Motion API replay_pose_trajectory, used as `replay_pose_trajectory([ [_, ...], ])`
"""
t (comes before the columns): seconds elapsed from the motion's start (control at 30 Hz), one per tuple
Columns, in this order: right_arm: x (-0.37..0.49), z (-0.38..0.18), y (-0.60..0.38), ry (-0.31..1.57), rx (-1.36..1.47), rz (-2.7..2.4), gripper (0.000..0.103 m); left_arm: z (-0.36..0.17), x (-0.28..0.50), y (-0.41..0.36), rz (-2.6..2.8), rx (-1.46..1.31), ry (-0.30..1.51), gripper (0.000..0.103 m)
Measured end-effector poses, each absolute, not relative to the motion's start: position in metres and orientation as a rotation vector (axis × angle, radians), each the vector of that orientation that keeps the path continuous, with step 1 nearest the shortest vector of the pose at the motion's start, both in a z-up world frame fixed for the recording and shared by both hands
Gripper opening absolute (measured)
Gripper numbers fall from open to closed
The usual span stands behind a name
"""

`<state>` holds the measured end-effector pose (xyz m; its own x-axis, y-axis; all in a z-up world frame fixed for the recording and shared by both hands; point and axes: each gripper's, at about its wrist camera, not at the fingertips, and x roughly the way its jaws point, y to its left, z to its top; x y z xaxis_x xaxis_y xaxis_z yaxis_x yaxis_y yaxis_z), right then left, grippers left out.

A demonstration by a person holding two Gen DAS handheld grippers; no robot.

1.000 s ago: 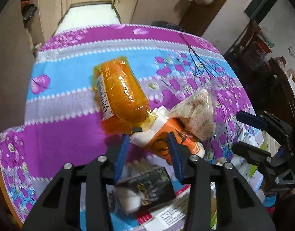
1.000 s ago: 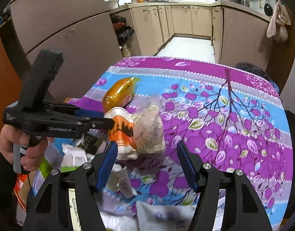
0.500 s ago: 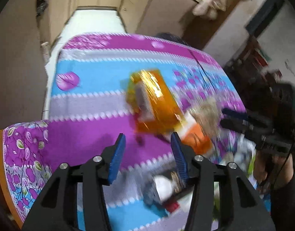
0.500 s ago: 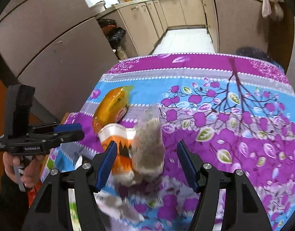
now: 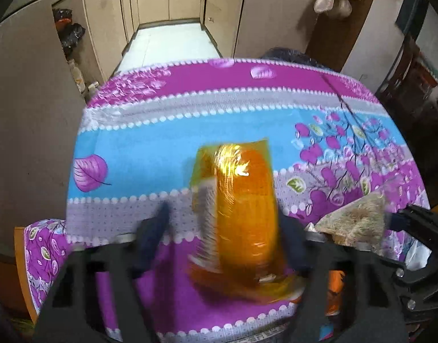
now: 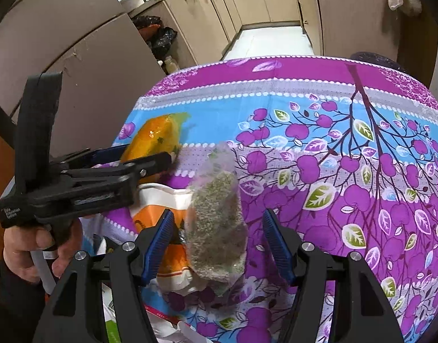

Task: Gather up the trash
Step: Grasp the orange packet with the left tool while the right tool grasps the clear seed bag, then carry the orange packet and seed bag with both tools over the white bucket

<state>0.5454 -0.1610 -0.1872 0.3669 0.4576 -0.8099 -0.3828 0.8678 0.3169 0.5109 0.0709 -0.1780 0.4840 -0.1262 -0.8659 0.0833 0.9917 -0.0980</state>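
Orange packet: we have the orange plastic-wrapped packet [image 5: 242, 211] lying on the flowered tablecloth [image 5: 150, 143], at about 10 o'clock from the clear bag of crumbs [image 6: 219, 225] in the right wrist view.
Left gripper: our left gripper [image 5: 227, 240] has its jaws on either side of the packet; they have just been closing a little, but the view is blurred, so we cannot tell whether the pads press on it yet.
Right gripper: our right gripper [image 6: 216, 243] stands part open around the bag of crumbs, pads clear of it, holding nothing.
Squeeze: we should close on the packet's middle (slippery film, we judge), firmly but without crushing.
Neighbours: the orange-and-white cup [image 6: 164, 217] lies just beside the bag, at its 9 o'clock; we should lift straight up to avoid dragging it.
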Motion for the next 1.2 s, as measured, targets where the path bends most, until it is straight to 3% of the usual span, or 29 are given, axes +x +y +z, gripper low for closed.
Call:
replay_pose_trajectory([
  [0.1,0.55,-0.192,-0.155,1.079,0.061,0.537,0.047,-0.179,0.51,0.07,-0.118,-0.017,1.048,0.042],
  [0.3,0.543,-0.186,-0.156,1.024,0.037,0.493,0.033,-0.171,0.502,0.078,-0.089,-0.024,1.012,0.034],
  [0.67,0.454,-0.102,-0.19,0.7,0.033,0.357,0.032,-0.09,0.413,0.076,-0.06,-0.069,0.733,0.033],
  [0.9,0.346,-0.056,-0.235,0.51,0.0,0.168,0.032,-0.046,0.324,0.016,-0.188,-0.083,0.575,0.033],
  [1.2,0.245,-0.029,-0.317,0.428,0.011,-0.044,0.032,-0.019,0.261,-0.097,-0.394,-0.009,0.492,0.033],
])
